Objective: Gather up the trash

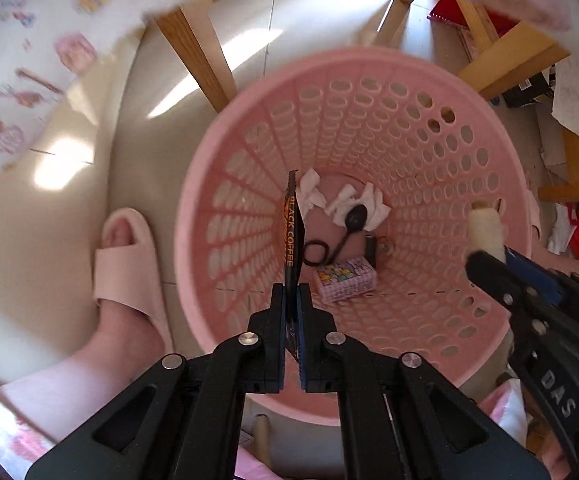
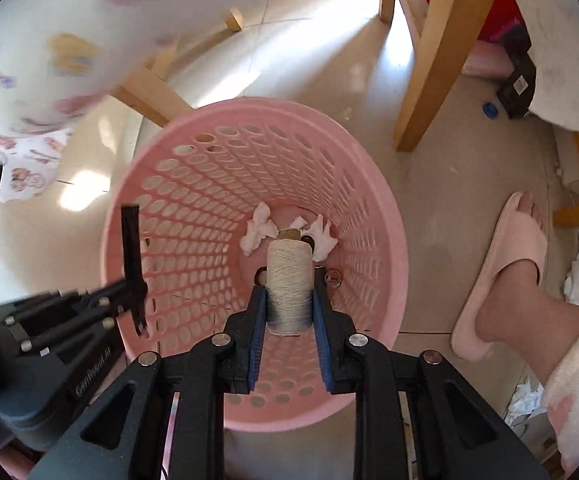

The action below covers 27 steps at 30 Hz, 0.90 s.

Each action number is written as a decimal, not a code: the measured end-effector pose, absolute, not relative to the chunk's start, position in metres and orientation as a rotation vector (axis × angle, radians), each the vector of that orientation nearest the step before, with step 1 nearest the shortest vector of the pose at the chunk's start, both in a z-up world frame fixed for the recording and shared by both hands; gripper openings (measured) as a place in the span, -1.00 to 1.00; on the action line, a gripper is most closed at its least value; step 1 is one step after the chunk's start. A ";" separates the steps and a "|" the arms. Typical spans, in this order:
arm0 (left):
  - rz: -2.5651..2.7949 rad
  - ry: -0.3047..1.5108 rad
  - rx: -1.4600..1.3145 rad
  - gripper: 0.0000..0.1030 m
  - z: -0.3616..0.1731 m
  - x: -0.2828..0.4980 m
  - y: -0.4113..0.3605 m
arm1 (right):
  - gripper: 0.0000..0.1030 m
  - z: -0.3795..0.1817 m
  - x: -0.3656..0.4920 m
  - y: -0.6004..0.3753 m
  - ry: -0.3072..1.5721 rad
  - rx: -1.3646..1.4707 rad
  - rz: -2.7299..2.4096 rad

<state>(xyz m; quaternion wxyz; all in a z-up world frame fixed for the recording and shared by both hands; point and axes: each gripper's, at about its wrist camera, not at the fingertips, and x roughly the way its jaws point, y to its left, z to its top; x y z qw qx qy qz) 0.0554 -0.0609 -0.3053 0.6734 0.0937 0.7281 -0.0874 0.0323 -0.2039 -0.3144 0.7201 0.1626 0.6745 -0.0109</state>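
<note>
Now over the pink basket, both grippers loaded

Down on the far left of the left wrist view, a foot in a pink slipper (image 1: 129, 268) on the pale tile floor (image 1: 69, 208), beside the basket. Next to it, the pink basket (image 1: 217, 184), round, walls full of oval holes, standing upright on the floor among wooden legs (image 1: 197, 60). Above its mouth, the left gripper (image 1: 291, 300), pressed shut on a thin black coffee packet (image 1: 291, 232) held edge-on, pointing down into the basket. At the bottom of the basket, crumpled white tissues (image 1: 373, 200), a black spoon (image 1: 355, 216), a black loop (image 1: 315, 254) and a small pink box (image 1: 345, 280). Further right, the right gripper (image 1: 485, 248), partly closed around a pale spool of thread (image 1: 485, 228), seen near the right wall. From the right wrist view, the same right gripper (image 2: 289, 300) with the spool of thread (image 2: 289, 280) clamped between the blue pads (image 2: 259, 320), also over the basket's mouth.
</note>
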 end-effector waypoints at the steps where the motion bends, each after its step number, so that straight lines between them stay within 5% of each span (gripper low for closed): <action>1: -0.190 1.645 0.199 -0.91 -0.306 0.054 -0.061 | -0.52 -0.319 0.033 -0.204 1.496 0.360 -0.026; 6: -0.207 1.605 0.204 -0.77 -0.300 0.054 -0.063 | -0.52 -0.336 0.029 -0.209 1.533 0.390 -0.059; 8: -0.162 1.601 0.239 -0.40 -0.301 0.054 -0.064 | -0.51 -0.339 0.028 -0.213 1.533 0.421 -0.065; 9: -0.152 1.610 0.229 -0.39 -0.303 0.054 -0.063 | -0.49 -0.338 0.029 -0.214 1.529 0.423 -0.071; 13: -0.119 1.619 0.210 -0.36 -0.302 0.059 -0.057 | 0.05 -0.334 0.029 -0.219 1.487 0.427 -0.083; 17: -0.084 1.590 0.193 -0.01 -0.291 0.062 -0.049 | 0.17 -0.323 0.031 -0.208 1.467 0.330 -0.082; 27: -0.064 1.435 0.116 0.04 -0.219 0.070 -0.034 | 0.17 -0.253 0.037 -0.210 1.305 0.256 -0.126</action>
